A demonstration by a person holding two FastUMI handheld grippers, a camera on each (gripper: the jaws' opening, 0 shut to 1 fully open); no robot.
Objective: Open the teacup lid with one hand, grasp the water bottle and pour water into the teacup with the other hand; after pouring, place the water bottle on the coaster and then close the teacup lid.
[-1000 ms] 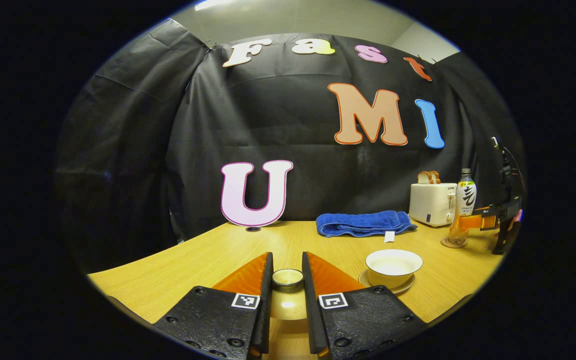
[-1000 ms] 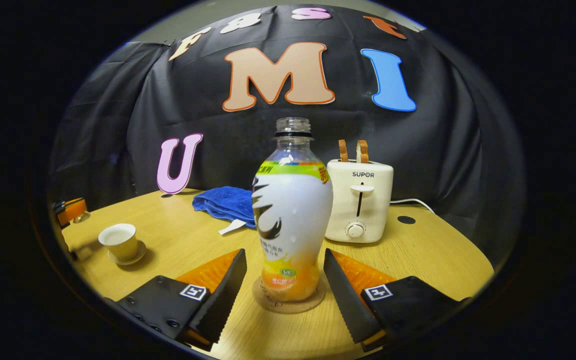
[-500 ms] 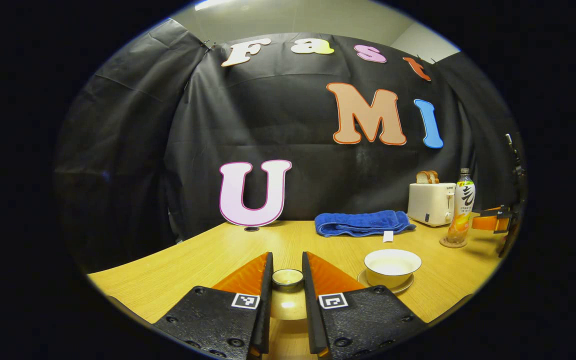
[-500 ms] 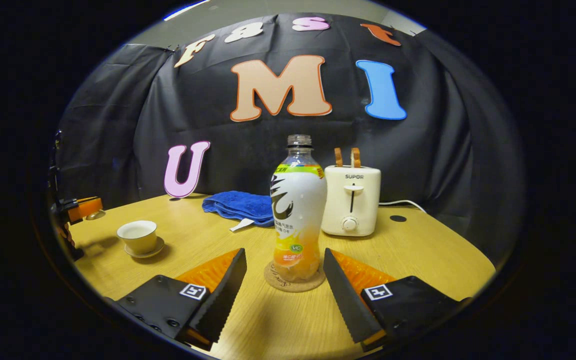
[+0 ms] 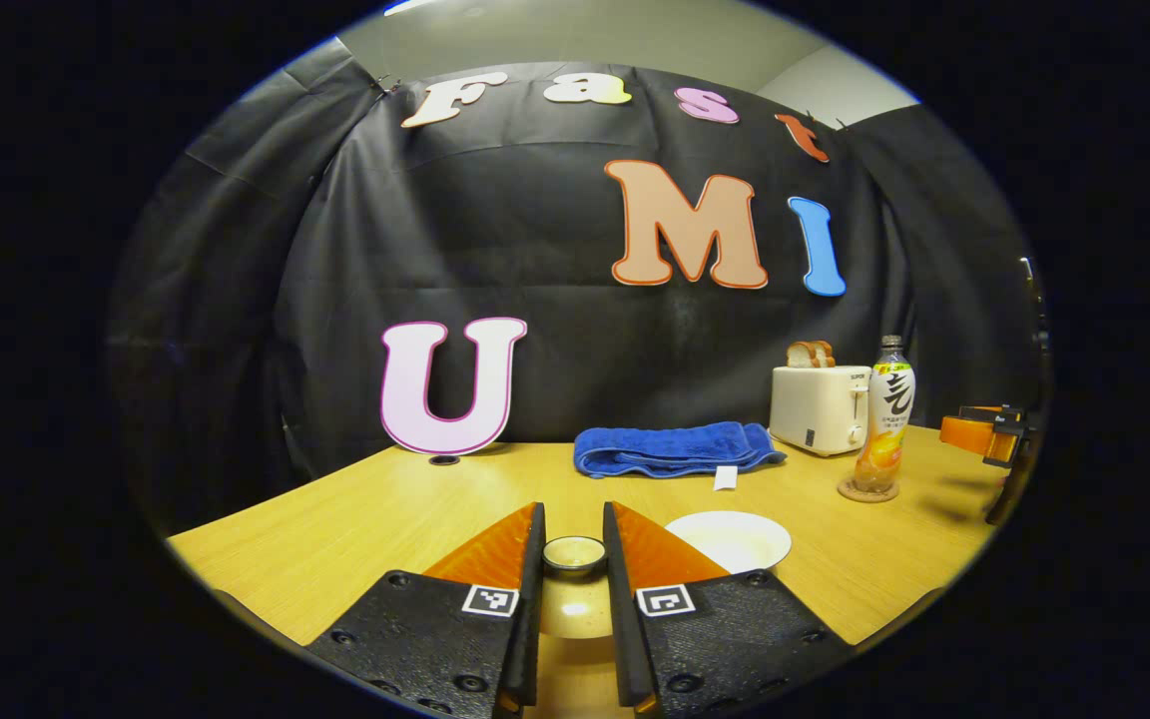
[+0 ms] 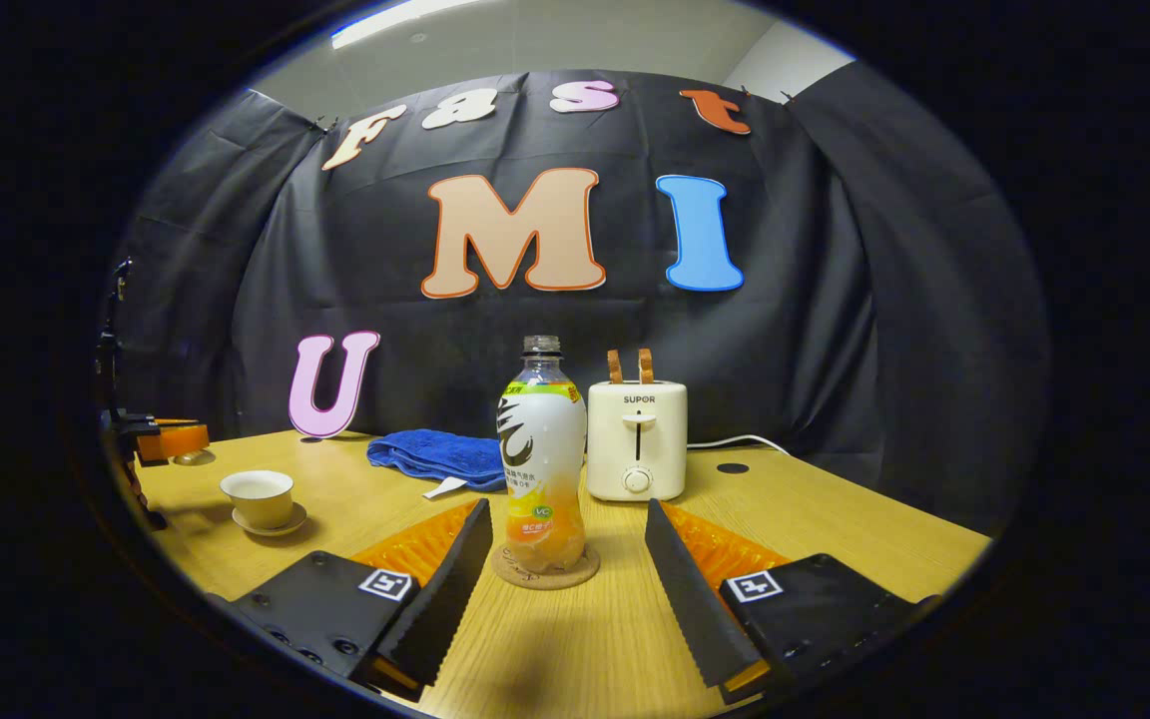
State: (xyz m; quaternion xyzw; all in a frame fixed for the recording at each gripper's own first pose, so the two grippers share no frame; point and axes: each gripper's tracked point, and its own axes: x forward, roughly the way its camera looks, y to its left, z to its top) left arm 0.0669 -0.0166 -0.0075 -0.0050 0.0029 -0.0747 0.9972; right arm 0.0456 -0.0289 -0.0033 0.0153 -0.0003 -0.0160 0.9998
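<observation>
The worktop [image 6: 835, 519] is pale wood-grain with a smooth, low sheen. The water bottle [image 6: 541, 454] is clear glossy plastic wrapped in a printed film label, and stands on a matt, cork-like coaster [image 6: 545, 572]. The teacup [image 6: 258, 496] and the lid [image 5: 575, 554] look like glazed ceramic, shiny. The towel [image 5: 673, 447] is soft, nubby blue cloth. The toaster [image 6: 637, 439] has a smooth cream plastic-looking shell.

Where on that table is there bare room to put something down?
Bare wood lies left of the teacup and blue towel, and right of the toaster toward the table edge. Crowded: towel, toaster and bottle on its coaster.
</observation>
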